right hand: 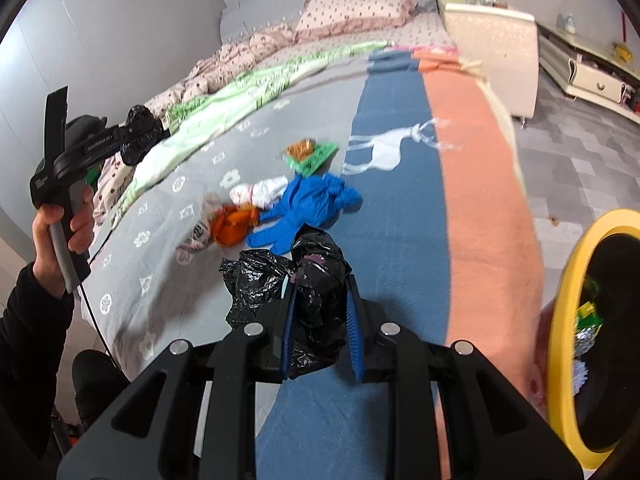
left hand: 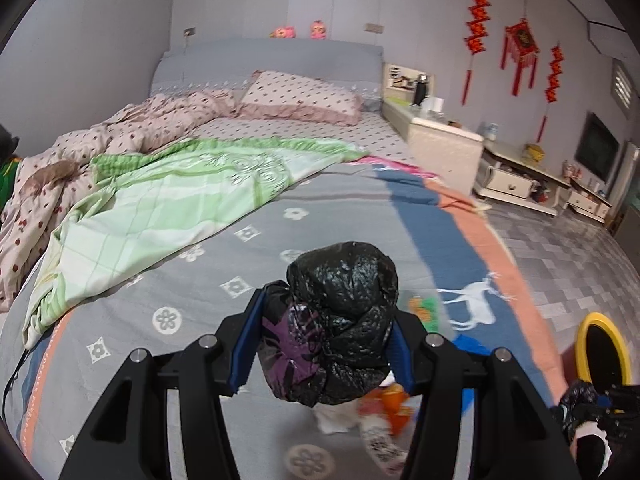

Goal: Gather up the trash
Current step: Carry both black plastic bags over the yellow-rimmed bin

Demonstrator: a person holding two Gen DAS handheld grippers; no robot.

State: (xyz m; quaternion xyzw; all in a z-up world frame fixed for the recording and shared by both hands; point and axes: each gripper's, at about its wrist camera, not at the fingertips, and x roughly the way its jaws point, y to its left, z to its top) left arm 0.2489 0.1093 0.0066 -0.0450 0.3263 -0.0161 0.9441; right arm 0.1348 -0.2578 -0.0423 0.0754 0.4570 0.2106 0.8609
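Note:
My left gripper point(left hand: 324, 336) is shut on a crumpled black bag point(left hand: 344, 292) with a purple patch, held up over the bed. Beneath it lie an orange wrapper point(left hand: 394, 400) and a green snack packet point(left hand: 426, 308). My right gripper point(right hand: 322, 312) is shut on a second black plastic bag point(right hand: 320, 276), whose loose part point(right hand: 256, 276) bulges out to the left. Beyond it on the blanket lie a blue glove point(right hand: 312, 208), white tissue point(right hand: 264, 192), the orange wrapper point(right hand: 232, 228) and the green packet point(right hand: 310, 154). At far left a hand point(right hand: 56, 232) holds the left gripper point(right hand: 138, 136).
A yellow-rimmed bin point(right hand: 568, 320) with some trash inside stands on the floor right of the bed; its rim point(left hand: 600, 320) also shows low right in the left wrist view. A green sheet point(left hand: 168, 200) and pink quilt point(left hand: 152, 124) cover the far bed. A cream cabinet point(left hand: 444, 148) stands beside it.

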